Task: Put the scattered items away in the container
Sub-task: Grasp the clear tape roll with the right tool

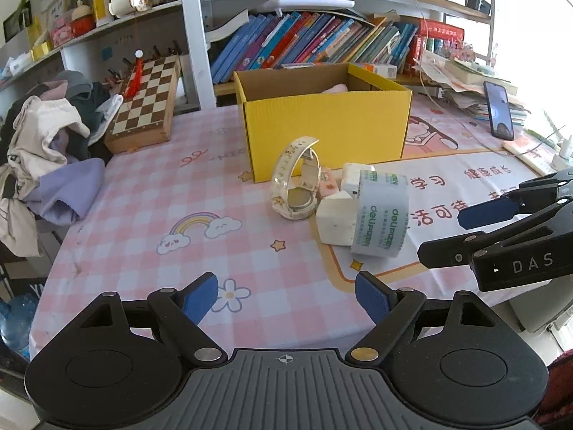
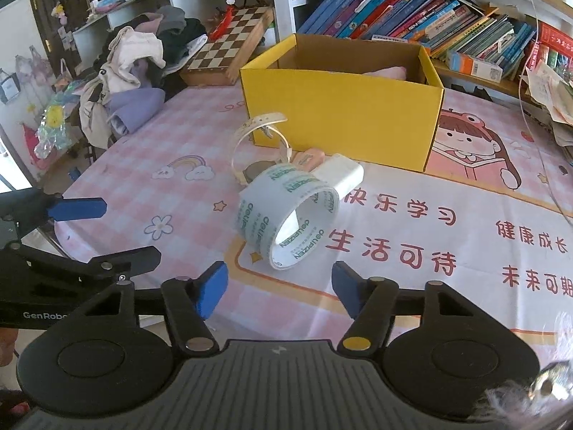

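A yellow cardboard box [image 1: 326, 132] stands open on the pink checked tablecloth, with something pink inside; it also shows in the right wrist view [image 2: 343, 114]. In front of it lie a cream watch [image 1: 295, 179] [image 2: 258, 143], a small pink eraser [image 1: 327, 184] [image 2: 308, 159], white charger blocks [image 1: 336, 220] [image 2: 338, 175] and a roll of clear printed tape [image 1: 381, 215] [image 2: 290, 218] standing on edge. My left gripper [image 1: 286, 299] is open and empty, short of the items. My right gripper [image 2: 279, 288] is open and empty, just in front of the tape roll.
A chessboard [image 1: 145, 102] and a heap of clothes [image 1: 50, 150] sit at the left. A phone [image 1: 499, 109] leans on stacked papers at the right. Bookshelves stand behind the box. The table edge runs along the left and front.
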`<state>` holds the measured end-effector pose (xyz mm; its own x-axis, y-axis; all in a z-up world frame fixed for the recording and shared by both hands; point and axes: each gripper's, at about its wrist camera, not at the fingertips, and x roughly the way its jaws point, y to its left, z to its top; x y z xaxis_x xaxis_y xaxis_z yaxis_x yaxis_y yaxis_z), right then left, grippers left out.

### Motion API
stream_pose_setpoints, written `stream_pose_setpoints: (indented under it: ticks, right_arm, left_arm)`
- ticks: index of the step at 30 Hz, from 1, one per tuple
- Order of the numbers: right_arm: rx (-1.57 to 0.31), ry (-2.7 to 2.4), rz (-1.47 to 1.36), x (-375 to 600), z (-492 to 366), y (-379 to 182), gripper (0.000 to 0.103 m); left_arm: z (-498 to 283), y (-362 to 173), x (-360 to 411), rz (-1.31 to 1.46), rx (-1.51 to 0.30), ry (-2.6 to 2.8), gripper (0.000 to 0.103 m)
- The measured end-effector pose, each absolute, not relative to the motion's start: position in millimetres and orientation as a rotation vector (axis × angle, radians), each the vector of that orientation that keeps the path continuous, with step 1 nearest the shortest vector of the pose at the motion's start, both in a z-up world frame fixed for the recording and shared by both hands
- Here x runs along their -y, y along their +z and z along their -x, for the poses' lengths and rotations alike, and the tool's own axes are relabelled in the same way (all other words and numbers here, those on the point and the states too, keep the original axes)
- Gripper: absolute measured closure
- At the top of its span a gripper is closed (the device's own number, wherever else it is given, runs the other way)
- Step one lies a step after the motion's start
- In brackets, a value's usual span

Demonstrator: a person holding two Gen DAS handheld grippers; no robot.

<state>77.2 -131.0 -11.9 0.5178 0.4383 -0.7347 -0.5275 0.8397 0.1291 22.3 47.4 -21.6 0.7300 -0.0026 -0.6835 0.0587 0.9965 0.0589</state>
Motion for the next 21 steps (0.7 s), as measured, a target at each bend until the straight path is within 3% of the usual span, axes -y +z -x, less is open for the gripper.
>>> stream_pose_setpoints:
  ticks: [7,21]
  right_arm:
    - [-0.857,0.621,0.083,132,-84,-17,0.063]
    - [-0.869,0.669,0.001,116,-117,-23,0.065]
  left_arm:
    - [-25,-24,-44,-0.085,-0.761,-0.034,0.017]
    - [-30,-24,-44,-0.087,-0.778,-0.004,0.017]
